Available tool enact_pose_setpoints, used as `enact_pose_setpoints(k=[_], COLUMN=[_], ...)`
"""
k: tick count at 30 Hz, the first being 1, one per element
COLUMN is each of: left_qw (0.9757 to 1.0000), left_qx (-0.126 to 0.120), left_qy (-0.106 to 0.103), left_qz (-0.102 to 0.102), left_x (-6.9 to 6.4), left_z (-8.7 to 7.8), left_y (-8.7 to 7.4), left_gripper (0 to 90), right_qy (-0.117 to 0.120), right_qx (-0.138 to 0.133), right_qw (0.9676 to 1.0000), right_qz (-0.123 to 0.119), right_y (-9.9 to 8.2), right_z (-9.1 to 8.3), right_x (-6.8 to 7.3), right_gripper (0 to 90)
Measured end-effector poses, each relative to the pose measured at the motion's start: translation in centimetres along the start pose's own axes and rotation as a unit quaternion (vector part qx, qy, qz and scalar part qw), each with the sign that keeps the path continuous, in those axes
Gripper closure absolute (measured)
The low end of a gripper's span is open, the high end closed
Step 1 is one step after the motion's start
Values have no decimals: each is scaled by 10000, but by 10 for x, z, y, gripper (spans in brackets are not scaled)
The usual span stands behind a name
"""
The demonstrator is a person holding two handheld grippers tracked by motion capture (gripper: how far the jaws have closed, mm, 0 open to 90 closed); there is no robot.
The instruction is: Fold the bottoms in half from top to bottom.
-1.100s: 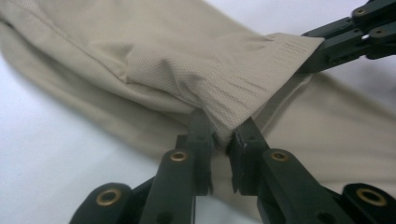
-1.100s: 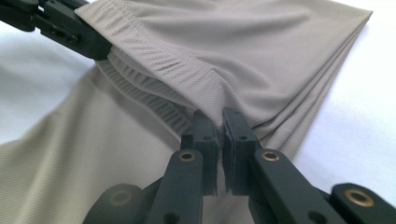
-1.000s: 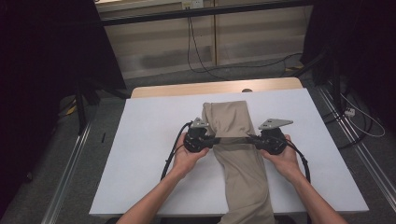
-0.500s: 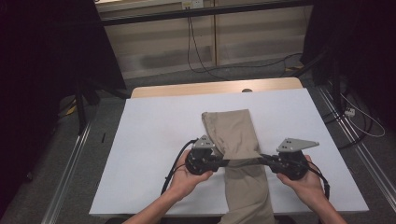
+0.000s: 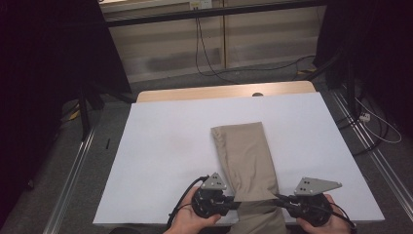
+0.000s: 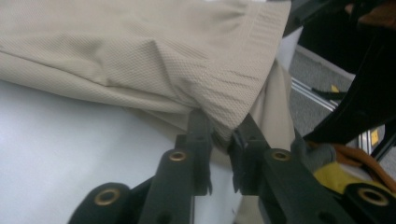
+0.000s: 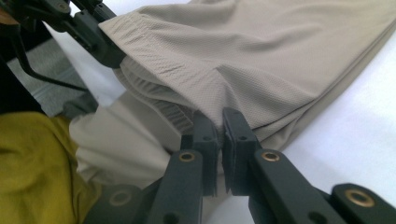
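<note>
Hidden or cut off: in the high view the near end of the beige garment (image 5: 246, 161) runs off the bottom edge, so its full length cannot be judged. Both hands are cropped there as well. The jaw tips of both tongs are buried in fabric folds, so the exact contact points are hard to make out. What kind of garment it is cannot be told.

Position: the garment lies lengthwise on the white counter (image 5: 165, 146), its far end flat and squared near the middle, its near end drawn to the counter's near edge. The left tongs (image 5: 233, 205) grip its left edge and the right tongs (image 5: 281, 199) its right edge, facing each other across the cloth, which bunches between them.

State of the tongs: the left tongs (image 6: 219, 133) stand nearly closed, with a ribbed hem pinched between the jaws; the jaws have just been easing slightly apart, cloth between them. The right tongs (image 7: 219, 123) are closed tight on a fold of the same fabric.

Differences between views: the high view gives the layout on the counter. The left gripper view shows the ribbed hem and the fabric's fine weave. The right gripper view shows the other tongs at upper left holding the opposite corner, plus yellow cloth (image 7: 32, 163) at lower left.
</note>
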State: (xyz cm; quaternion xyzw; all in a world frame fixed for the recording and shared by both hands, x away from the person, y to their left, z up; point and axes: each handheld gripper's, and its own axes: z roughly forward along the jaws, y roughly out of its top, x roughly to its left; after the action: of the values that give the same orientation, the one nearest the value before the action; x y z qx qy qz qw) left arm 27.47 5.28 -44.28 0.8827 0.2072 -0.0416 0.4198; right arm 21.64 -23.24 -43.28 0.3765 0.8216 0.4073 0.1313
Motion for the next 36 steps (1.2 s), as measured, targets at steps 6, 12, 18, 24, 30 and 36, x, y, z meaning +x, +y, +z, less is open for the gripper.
enact_pose_setpoints(k=[6, 12, 18, 24, 30, 36], left_qw=[9998, 9975, 9894, 9833, 9775, 9720], left_qx=[-175, -542, -724, -831, -945, -1126], left_qy=[-25, 450, 1213, 1562, 1842, 1952], left_qz=[97, -101, -334, -434, -412, -673], left_x=[3, 25, 66, 99, 127, 162], left_z=[-7, -22, -17, -8, -6, -4], left_y=[8, 20, 31, 42, 56, 69], left_gripper=[443, 246, 173, 193, 179, 184], right_qy=[131, 74, -133, -208, -496, -602], right_qx=[-127, -504, -554, -529, -643, -631], right_qw=[9996, 9976, 9968, 9967, 9951, 9945], right_qz=[206, 463, 565, 579, 563, 583], right_y=[1, 18, 35, 53, 78, 97], right_z=[1, 2, 19, 41, 57, 78], right_x=[-3, -19, -50, -81, -106, -131], right_gripper=[525, 339, 296, 297, 348, 375])
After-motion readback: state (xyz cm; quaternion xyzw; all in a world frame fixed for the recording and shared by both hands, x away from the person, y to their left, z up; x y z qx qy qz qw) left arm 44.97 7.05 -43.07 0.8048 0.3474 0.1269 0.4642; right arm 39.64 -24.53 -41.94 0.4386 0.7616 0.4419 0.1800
